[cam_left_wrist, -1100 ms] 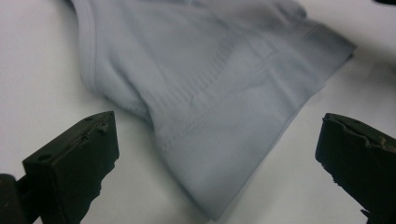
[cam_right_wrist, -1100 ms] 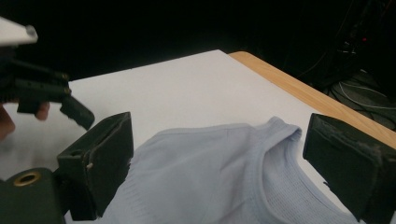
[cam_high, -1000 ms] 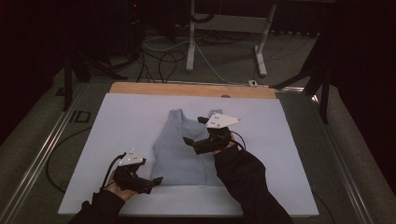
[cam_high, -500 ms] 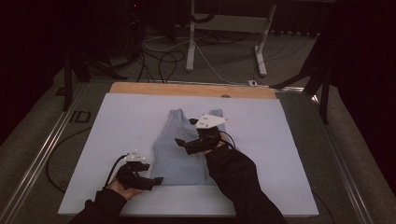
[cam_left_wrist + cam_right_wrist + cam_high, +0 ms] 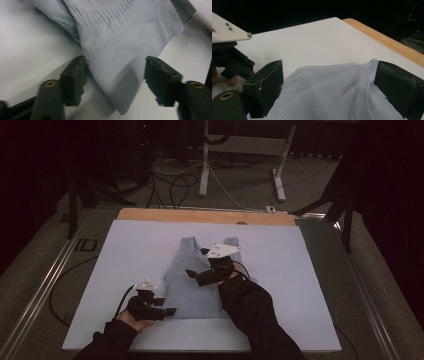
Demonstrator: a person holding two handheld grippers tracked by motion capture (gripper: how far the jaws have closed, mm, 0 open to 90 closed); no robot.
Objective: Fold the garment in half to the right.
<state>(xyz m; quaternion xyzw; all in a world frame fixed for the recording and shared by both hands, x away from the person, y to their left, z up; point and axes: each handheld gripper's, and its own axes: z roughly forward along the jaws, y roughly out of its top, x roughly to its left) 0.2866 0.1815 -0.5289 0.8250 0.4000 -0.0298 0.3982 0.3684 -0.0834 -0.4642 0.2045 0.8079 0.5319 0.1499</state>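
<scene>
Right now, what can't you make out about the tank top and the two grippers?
- Tank top: high view, its right side lies under the right gripper and the sleeve.
- Left gripper: left gripper view, jaws have been closing around the hem corner; one touches, firm pinch unclear.
- Right gripper view: the frame's bottom edge cuts off the cloth, so contact is hidden.

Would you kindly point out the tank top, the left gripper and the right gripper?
tank top (image 5: 192, 290), high view, middle of its body.
left gripper (image 5: 170, 310), high view, jaw tips.
right gripper (image 5: 192, 274), high view, jaw tips.

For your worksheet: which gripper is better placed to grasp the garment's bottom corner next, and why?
Left. The left gripper already straddles a hem corner of the pale blue ribbed sleeveless top, jaws closing; the right gripper hovers mid-garment.
</scene>
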